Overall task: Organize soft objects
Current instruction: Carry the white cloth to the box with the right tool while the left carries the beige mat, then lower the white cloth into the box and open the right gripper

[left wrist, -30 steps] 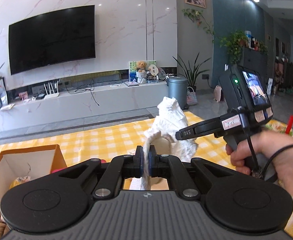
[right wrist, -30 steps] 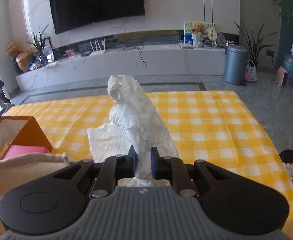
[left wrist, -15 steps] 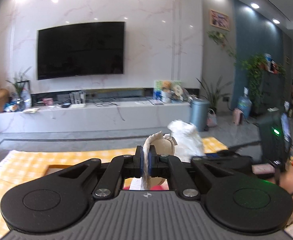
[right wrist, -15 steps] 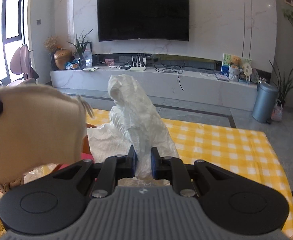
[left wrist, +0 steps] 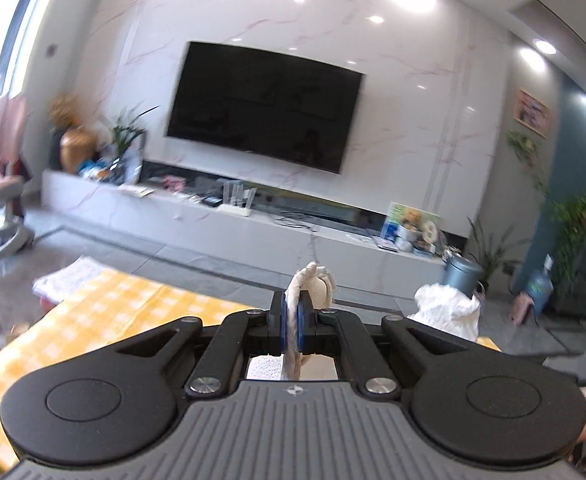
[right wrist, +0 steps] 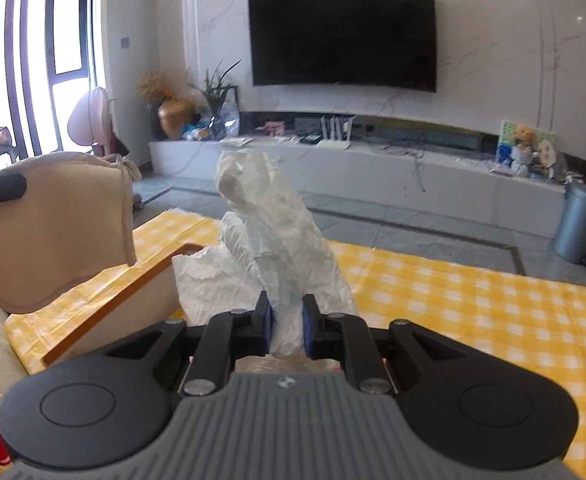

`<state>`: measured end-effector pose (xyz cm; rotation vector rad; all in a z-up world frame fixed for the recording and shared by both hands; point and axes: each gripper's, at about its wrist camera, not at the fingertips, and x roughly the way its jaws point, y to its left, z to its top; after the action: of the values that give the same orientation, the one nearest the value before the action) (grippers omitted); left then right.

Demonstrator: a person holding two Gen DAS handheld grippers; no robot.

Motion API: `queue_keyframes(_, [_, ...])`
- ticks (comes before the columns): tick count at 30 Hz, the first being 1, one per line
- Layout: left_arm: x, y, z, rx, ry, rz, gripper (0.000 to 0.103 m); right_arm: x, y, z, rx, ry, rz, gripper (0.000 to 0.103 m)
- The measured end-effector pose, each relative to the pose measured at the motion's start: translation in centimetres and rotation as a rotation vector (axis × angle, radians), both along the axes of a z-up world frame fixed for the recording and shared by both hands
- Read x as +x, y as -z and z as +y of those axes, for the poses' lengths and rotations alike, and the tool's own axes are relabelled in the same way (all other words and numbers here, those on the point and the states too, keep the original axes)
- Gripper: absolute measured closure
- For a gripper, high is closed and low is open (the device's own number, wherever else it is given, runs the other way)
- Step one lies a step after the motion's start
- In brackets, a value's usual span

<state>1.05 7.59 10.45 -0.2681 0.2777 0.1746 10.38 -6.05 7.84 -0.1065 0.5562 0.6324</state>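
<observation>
Crumpled white plastic bag (right wrist: 281, 252) clamped between jaws of right gripper (right wrist: 286, 326), standing up ahead of them above yellow checked desk (right wrist: 473, 304); carried clear for sorting, presumably. Beige fabric pad (right wrist: 53, 232) pinched edge-on between shut jaws of left gripper (left wrist: 292, 314), hanging left of right jaws over orange-rimmed box (right wrist: 125, 292). Box interior hidden. Lower ends of both items masked by gripper bodies. Left view motion-blurred.

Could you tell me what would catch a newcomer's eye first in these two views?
Front and centre in the right wrist view, the right gripper holds a crumpled white bag over the yellow checked tablecloth. At left there, a beige cloth hangs, pinched by the left gripper. A large dark TV fills the wall behind.
</observation>
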Motion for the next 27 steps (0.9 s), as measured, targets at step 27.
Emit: queue_keyframes(27, [0.1,6.3,11.5,-0.199,-0.051,0.062,0.098,10.1,13.6,19.2,-0.552,0.069,0.223,0.085])
